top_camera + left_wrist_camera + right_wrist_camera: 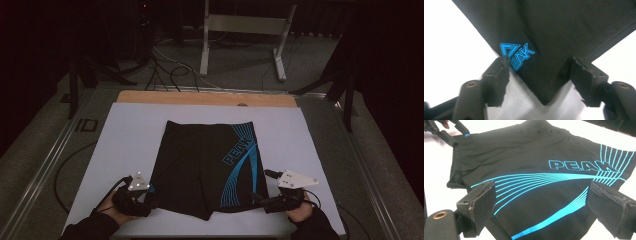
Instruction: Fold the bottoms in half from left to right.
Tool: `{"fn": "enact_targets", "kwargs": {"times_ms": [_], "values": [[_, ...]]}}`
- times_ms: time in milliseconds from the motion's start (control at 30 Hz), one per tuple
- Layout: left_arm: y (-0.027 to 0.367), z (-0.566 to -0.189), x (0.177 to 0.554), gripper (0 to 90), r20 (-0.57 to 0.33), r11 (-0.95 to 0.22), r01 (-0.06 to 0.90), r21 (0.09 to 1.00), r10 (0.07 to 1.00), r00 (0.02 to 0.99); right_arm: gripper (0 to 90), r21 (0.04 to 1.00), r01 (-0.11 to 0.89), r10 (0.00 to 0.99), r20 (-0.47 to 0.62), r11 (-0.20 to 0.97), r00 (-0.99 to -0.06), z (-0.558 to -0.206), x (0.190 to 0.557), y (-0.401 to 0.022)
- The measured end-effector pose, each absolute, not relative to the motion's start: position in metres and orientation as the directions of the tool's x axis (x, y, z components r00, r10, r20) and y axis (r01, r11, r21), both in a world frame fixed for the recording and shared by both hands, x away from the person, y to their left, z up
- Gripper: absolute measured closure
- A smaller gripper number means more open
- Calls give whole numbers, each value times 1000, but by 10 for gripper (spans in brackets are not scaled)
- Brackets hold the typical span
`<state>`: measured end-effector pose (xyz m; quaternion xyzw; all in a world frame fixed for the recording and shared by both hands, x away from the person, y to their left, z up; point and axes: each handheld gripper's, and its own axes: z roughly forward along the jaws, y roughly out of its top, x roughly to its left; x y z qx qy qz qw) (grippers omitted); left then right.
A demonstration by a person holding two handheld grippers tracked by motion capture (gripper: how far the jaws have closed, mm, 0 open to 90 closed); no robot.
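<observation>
The left gripper [540,75] is straddling the nearest corner of the black stretch-fabric shorts with turquoise striping and "PEAK" lettering [564,32]. That stitched hem corner is pointing back toward the gripper body, sitting between the two jaws. The jaws are standing apart, with the pads beside the cloth rather than visibly pinching it, so nothing is held yet. Whether the left pad is brushing the small turquoise logo is hard to tell.

The right gripper [540,202] is likewise standing open, with its jaws spread wide over the striped leg of the shorts [536,170], which is lying ahead of it and between the jaws.

From above, the shorts [205,165] are lying flat on the white desk [125,135]. Their long axis is running away from both grippers, leg hems nearest and waistband farthest. The left gripper [142,200] and right gripper [262,200] are sitting at opposite near corners, each about equally close to its own hem.
</observation>
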<state>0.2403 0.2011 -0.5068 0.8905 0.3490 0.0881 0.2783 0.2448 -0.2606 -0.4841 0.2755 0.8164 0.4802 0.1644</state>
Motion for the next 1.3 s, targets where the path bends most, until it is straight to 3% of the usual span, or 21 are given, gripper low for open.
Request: {"fn": "enact_targets", "kwargs": {"times_ms": [67,133,333,400,500,1300], "values": [[200,-506,239,388,-43,-600,569,562,666,745,94,874,292,607,-5,388,-794,-484,245,-260],[197,-505,237,515,-39,-616,551,562,646,762,94,874,292,607,-3,387,-795,-484,245,-260],[199,-505,239,642,-69,-601,564,565,647,759,94,875,296,607,3,384,-795,-485,245,-261],[198,-504,239,748,-85,-598,568,566,643,761,94,874,297,606,4,385,-795,-485,245,-261],[197,-504,239,825,-78,-596,565,570,645,760,94,873,298,607,3,386,-795,-485,246,-261],[194,-495,237,853,-91,-557,547,625,644,760,94,874,323,628,26,363,-778,-482,247,-263]]}}
